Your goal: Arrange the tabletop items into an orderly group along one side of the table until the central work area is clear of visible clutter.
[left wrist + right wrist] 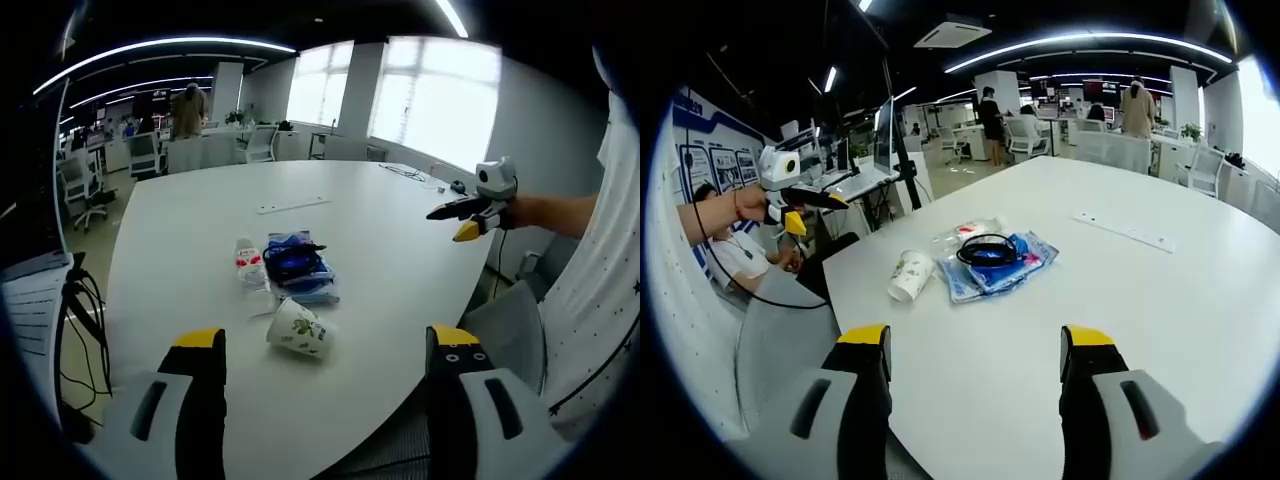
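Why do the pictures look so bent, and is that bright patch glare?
Left gripper view: a fisheye lens bows the white table and ceiling lights, and the windows are blown out to plain white. Right gripper view: the same curving; lighting is even, and the paper cup and blue packets are sharp with soft shadows.

On the tabletop (400, 270) we see a small cluster near one edge. A paper cup (298, 328) lies on its side closest to that edge. Just behind it sit a bottle (248, 262) and a packet (296, 262) side by side, touching, with a cable (988, 248) coiled on the packet. Farther toward the middle, well apart from the cluster, lies a long strip (292, 205). Chairs (85, 185) and desks stand beyond the far edge.
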A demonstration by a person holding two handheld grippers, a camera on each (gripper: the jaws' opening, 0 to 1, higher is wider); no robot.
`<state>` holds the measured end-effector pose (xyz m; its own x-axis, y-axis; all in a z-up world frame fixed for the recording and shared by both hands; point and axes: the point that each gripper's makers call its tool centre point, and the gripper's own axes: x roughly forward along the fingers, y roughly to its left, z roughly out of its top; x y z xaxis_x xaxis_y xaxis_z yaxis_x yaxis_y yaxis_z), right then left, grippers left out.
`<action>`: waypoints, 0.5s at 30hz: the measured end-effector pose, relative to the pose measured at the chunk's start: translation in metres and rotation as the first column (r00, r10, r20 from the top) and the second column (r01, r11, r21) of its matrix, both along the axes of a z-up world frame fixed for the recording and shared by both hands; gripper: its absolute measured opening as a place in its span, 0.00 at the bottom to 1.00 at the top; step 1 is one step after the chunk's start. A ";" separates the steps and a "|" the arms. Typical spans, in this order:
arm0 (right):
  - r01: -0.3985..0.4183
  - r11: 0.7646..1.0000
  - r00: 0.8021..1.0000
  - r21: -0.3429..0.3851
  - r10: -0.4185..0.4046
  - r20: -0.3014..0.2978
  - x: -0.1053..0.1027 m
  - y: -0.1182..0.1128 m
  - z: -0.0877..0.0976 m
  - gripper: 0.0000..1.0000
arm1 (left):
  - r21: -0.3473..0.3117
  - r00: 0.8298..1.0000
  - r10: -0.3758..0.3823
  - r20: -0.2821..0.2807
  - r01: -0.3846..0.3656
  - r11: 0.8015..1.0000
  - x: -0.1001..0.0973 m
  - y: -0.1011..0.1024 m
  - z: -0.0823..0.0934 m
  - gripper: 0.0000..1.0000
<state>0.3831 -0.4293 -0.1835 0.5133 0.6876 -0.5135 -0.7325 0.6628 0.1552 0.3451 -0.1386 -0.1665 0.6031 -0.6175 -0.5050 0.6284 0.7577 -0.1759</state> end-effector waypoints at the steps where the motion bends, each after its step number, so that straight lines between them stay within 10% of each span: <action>1: 0.000 1.000 1.000 -0.001 0.000 -0.001 0.000 0.000 0.000 0.68 | -0.001 1.000 0.001 0.000 -0.001 1.000 0.000 0.000 0.000 0.84; 15: 0.002 1.000 1.000 -0.002 -0.002 0.002 0.008 0.000 0.000 0.66 | -0.006 1.000 0.000 0.005 0.000 1.000 0.008 -0.002 0.001 0.83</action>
